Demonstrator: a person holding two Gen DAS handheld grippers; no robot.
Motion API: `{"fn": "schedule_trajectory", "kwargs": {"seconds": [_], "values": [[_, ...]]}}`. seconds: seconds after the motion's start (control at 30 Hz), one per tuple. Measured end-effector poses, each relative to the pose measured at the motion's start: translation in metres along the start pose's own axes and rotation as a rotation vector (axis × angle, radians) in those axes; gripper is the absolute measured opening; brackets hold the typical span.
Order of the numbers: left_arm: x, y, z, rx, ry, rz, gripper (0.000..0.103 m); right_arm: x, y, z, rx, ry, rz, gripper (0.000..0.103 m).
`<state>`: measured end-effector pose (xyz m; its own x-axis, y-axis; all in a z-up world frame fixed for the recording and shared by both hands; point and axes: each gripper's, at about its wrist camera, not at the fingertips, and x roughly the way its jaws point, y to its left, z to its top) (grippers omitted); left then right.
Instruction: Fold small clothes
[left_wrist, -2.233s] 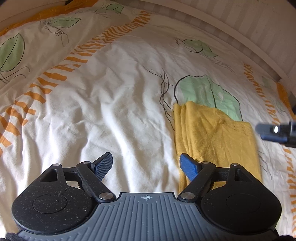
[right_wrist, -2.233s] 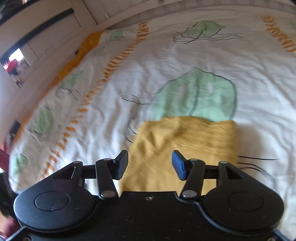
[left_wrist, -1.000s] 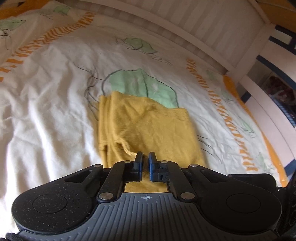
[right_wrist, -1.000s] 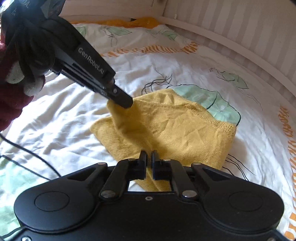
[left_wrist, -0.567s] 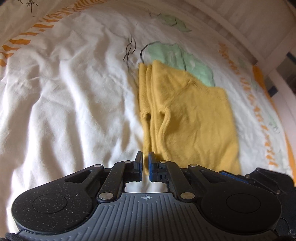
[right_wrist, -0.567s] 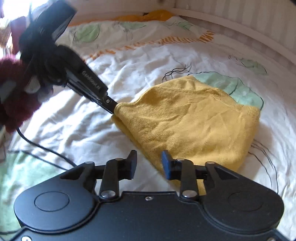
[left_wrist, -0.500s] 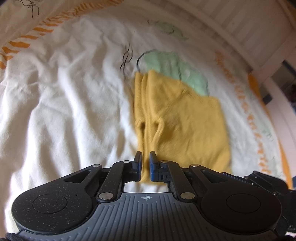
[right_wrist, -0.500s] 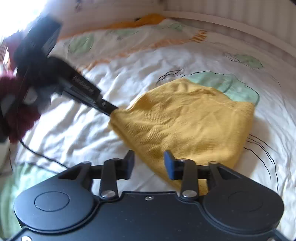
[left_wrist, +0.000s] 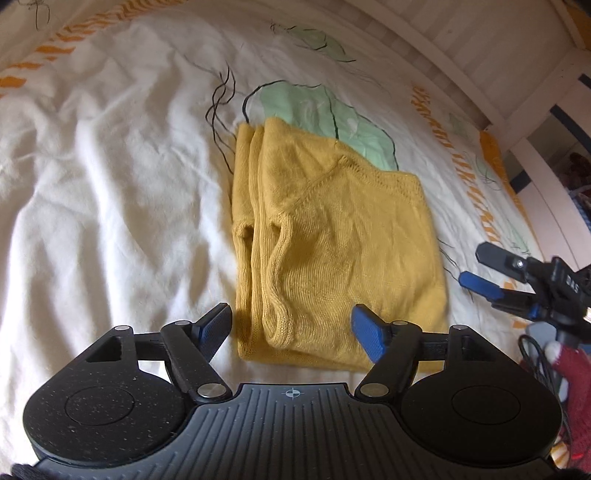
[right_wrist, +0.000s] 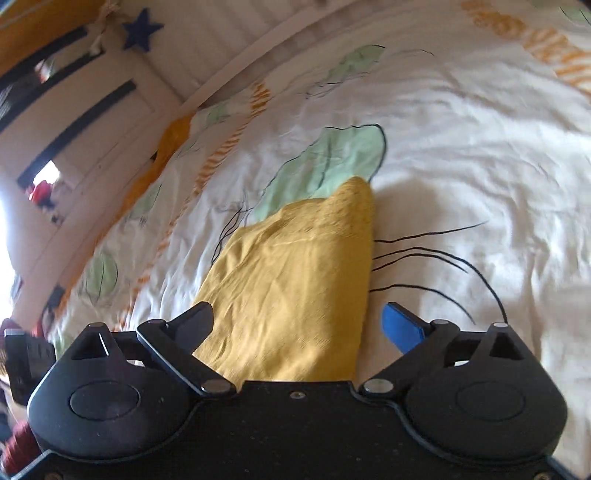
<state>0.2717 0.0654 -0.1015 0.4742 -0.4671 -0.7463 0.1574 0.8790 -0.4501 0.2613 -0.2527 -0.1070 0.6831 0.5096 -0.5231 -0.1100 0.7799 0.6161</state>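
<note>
One yellow knit garment (left_wrist: 332, 236) lies folded just ahead of the tongs. Two grippers show: the left gripper (left_wrist: 291, 330) and the right gripper (right_wrist: 299, 325), each with two fingers spread wide. One patterned bedsheet (left_wrist: 110, 192) lies beneath.

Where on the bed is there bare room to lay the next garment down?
Bare white duvet lies left of the folded yellow garment, out to the orange stripes. In the right wrist view there is more to its right, past the black line drawing. The near right is crowded: right gripper hovers there, open like the left gripper.
</note>
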Motion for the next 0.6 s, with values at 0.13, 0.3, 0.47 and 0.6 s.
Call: {"fn": "schedule_trajectory", "kwargs": {"seconds": [0.13,0.3,0.47,0.6], "values": [[0.01,0.003,0.004,-0.042,0.033,-0.047,0.07,0.016,-0.02,0.009,0.08,0.014,0.045,0.099],[0.025,0.004,0.011,-0.06,0.063,-0.085,0.073,0.041,-0.037,0.017,0.155,0.042,0.129,0.1],[0.033,0.01,0.018,-0.091,0.072,-0.14,0.073,0.06,-0.041,0.027,0.165,0.061,0.209,0.103],[0.041,0.012,0.022,-0.098,0.071,-0.181,0.073,0.074,-0.038,0.034,0.152,0.076,0.23,0.103]]}}
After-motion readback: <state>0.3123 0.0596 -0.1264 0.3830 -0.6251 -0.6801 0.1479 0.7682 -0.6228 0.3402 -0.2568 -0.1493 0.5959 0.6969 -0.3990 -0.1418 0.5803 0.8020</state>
